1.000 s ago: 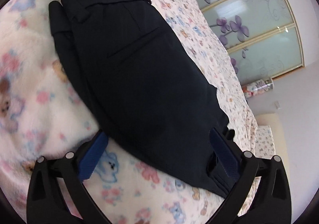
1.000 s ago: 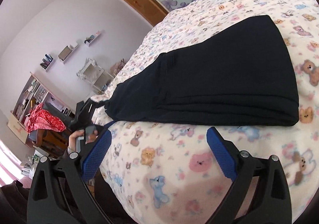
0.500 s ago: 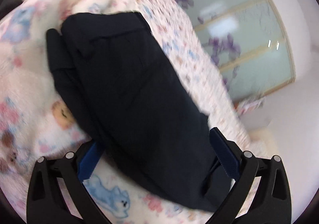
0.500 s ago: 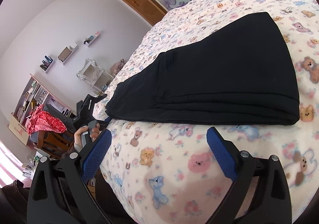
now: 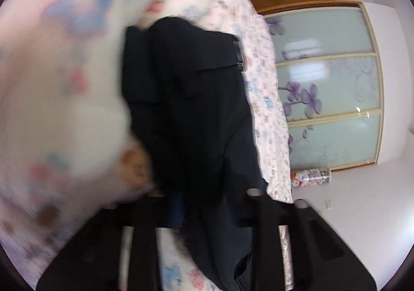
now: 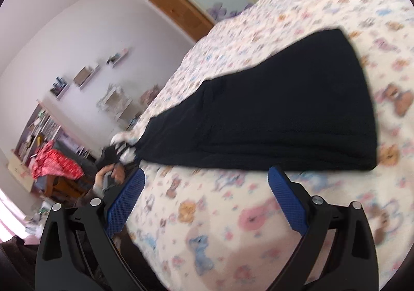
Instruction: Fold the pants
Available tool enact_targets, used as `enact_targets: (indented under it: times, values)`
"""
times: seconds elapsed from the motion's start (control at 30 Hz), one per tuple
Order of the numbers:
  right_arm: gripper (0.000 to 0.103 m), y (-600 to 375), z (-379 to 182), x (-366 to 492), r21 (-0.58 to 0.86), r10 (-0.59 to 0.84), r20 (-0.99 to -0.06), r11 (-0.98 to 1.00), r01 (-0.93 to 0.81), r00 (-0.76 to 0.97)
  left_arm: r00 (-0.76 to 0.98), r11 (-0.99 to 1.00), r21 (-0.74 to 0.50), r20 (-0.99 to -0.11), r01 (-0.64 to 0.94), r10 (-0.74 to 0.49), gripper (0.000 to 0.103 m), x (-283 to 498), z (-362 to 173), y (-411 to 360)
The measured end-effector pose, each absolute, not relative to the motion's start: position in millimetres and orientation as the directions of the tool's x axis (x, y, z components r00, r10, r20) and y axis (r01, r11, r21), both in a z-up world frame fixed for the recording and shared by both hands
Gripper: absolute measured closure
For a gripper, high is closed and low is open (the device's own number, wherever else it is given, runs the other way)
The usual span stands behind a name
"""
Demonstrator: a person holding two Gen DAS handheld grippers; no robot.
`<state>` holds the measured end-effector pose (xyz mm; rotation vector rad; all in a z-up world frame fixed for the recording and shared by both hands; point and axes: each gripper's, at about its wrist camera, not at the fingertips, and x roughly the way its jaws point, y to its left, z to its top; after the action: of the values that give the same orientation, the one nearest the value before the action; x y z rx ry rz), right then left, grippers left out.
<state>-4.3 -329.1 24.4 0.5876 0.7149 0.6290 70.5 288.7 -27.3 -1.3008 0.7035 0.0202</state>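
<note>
My left tongs [image 5: 207, 210] have just been closing on the near end of the folded black cloth pants [image 5: 191, 110]; my right tongs [image 6: 204, 200] gape empty before them. A 1-layer pinch could drag the stack apart.

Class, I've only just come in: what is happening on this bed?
A person with a gripper in each hand is folding dark pants on a teddy-print blanket. The left gripper has just been closing and now pinches the near end of the pants, with cloth bunched between its fingers. The right gripper is open over the blanket, just short of the folded edge, touching nothing.
</note>
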Motion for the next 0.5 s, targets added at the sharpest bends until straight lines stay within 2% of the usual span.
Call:
enact_targets:
  times: [0.13,0.3,0.5]
  values:
    - [0.004,-359,28,-6,0.716,0.639,-0.352,0.655,-0.243,0.684,0.794,0.338,-0.858,-0.497,-0.388,-0.350,0.085,68,-23,288]
    - [0.003,-384,17,-4,0.812,0.647,-0.301,0.559,-0.168,0.701,0.790,0.449,-0.815,-0.527,-0.365,-0.314,0.088,71,-3,282]
    - [0.003,-384,21,-7,0.821,0.666,-0.273,0.538,-0.193,0.695,0.774,0.659,-0.682,-0.587,-0.316,-0.237,0.089,88,48,257]
